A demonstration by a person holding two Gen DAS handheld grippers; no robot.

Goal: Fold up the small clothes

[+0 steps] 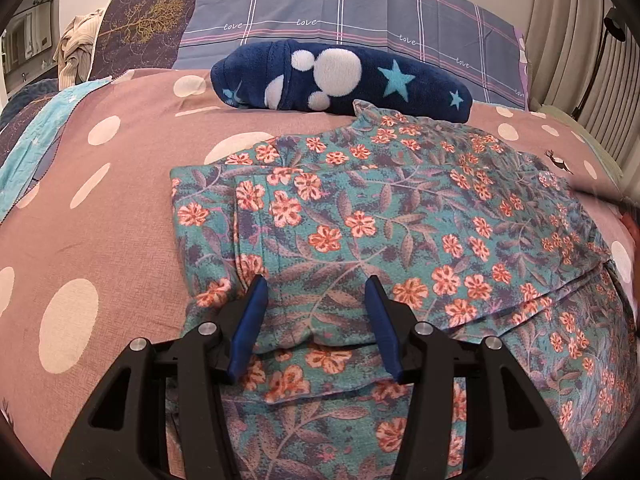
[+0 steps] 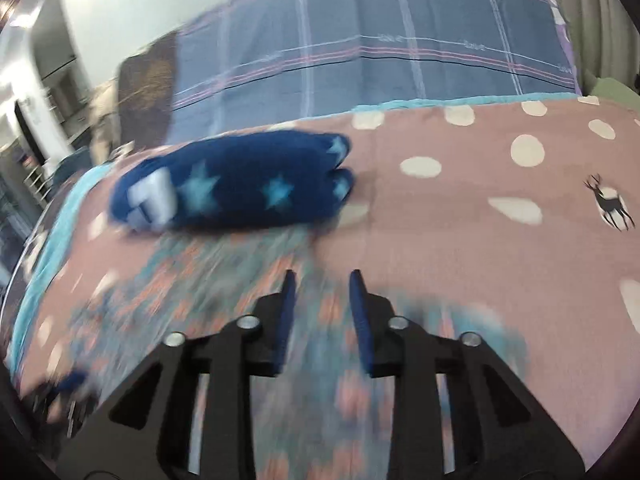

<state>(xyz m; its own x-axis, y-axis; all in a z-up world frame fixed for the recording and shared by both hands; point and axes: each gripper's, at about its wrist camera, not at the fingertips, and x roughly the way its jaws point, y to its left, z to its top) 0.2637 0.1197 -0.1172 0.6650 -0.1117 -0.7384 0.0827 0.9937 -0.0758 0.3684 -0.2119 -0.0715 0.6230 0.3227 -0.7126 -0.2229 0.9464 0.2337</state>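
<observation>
A teal garment with orange flowers (image 1: 400, 220) lies partly folded on the bed, one layer laid over another. My left gripper (image 1: 317, 280) hovers low over its near left part, its blue fingers (image 1: 256, 312) wide apart and only flat cloth beneath them. The right wrist view is blurred by motion. There my right gripper (image 2: 322, 276) sits above the garment's (image 2: 224, 280) right edge, jaws a small gap apart with nothing between them. A folded navy fleece piece with white dots and stars (image 1: 340, 76) (image 2: 236, 184) rests just beyond the garment.
The pink bedspread with white dots (image 1: 120, 200) (image 2: 480, 240) spreads to both sides. A plaid blue pillow (image 1: 340, 4) stands at the head. Crumpled clothes (image 1: 78, 52) lie far left, and curtains (image 1: 580, 40) hang at the right.
</observation>
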